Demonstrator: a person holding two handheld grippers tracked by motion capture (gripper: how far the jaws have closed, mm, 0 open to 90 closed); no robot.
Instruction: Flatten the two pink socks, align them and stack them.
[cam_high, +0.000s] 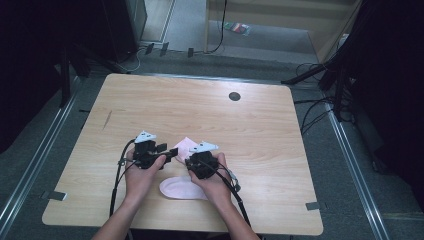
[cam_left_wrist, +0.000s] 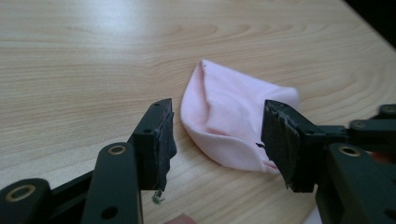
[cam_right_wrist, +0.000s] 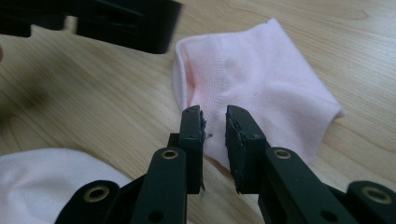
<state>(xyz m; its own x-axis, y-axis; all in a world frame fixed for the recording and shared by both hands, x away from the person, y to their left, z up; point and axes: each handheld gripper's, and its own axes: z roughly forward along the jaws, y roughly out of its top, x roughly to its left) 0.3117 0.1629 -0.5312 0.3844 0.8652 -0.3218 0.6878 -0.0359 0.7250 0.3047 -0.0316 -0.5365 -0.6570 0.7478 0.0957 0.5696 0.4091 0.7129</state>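
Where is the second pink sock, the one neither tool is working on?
In the high view, the second pink sock lies flat near the table's front edge, between the person's wrists, just nearer the person than the folded pink sock between the tools.

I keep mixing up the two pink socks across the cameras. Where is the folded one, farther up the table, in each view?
High view: folded pink sock at centre, between the gripper tips.
Left gripper view: centre, between the open jaws.
Right gripper view: upper centre-right, above the jaws.
Shared landmark: the wooden table.
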